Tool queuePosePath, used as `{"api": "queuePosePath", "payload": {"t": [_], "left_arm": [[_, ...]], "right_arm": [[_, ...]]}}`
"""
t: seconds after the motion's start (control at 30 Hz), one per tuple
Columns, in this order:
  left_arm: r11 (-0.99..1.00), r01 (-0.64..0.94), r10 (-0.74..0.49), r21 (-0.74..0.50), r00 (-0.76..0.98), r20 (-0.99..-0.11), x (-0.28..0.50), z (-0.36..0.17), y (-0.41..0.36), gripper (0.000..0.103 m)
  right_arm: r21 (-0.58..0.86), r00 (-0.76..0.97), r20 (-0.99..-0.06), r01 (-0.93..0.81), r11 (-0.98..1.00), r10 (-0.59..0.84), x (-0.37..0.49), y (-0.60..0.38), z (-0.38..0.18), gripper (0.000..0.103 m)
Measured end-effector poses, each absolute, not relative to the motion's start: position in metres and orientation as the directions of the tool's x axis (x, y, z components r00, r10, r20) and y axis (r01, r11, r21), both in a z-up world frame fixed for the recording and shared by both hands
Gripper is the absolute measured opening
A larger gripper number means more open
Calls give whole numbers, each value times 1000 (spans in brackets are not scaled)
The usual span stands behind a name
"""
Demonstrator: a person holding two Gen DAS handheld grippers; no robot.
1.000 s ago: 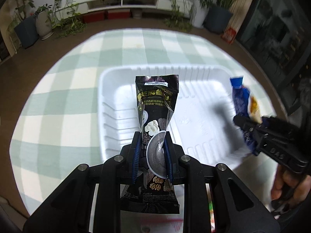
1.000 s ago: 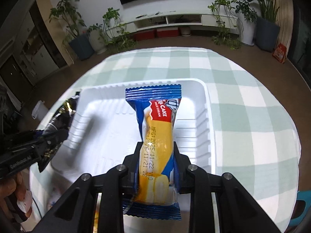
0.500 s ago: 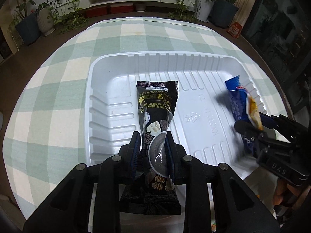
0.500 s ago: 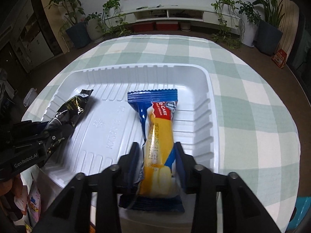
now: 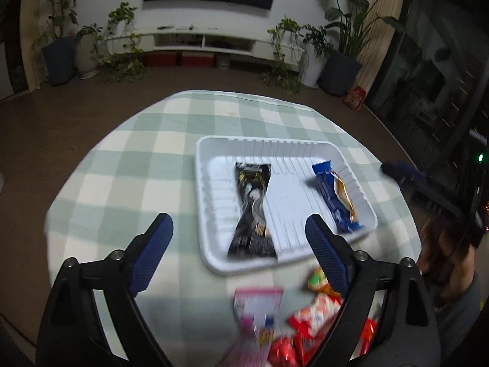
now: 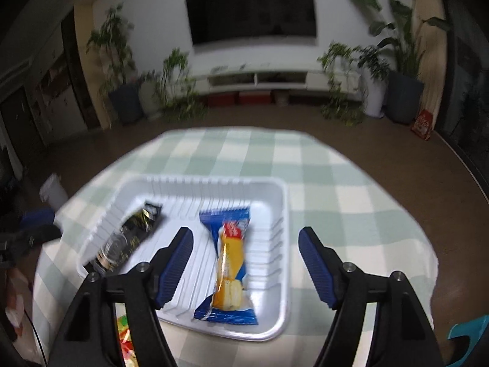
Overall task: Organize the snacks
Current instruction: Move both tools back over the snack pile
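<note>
Both sets of jaws stood wide and empty: the left gripper (image 5: pixel 238 232) and right gripper (image 6: pixel 246 252) had let go and drawn back. The black foil snack packet (image 5: pixel 253 211) and blue-and-yellow cake wrapper (image 6: pixel 227 267) lay lengthwise, near-to-far, in the white plastic tray (image 5: pixel 211 257). Loose red and pink snack packets (image 5: pixel 308 327) waited on the near bench, closest to the left jaws.

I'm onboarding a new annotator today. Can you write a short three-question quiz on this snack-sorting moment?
1. True or false: the left gripper is clamped on the black snack packet.
2. How many packets lie in the white tray? A) one B) two C) three
3. Fill in: the blue-and-yellow cake packet lies to the ____ of the black one, seen from the right gripper.

Key: 1 false, both grippers are open and empty. 2 B. 3 right.
</note>
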State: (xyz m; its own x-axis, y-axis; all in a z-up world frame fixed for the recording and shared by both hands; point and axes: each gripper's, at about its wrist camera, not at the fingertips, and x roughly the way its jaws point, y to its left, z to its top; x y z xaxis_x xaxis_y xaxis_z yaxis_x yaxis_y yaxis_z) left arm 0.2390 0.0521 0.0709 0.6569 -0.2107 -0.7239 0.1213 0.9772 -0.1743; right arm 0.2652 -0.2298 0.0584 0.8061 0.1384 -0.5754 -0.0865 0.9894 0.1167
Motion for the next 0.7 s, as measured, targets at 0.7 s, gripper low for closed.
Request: {"api": "queuePosePath", "payload": {"t": [0.7], "left_arm": [[978,68,-191,-195,662,-725,42,8,35,88]], "right_arm": [[-95,957,-108,260,961,-269,156,-245,86,102]]}}
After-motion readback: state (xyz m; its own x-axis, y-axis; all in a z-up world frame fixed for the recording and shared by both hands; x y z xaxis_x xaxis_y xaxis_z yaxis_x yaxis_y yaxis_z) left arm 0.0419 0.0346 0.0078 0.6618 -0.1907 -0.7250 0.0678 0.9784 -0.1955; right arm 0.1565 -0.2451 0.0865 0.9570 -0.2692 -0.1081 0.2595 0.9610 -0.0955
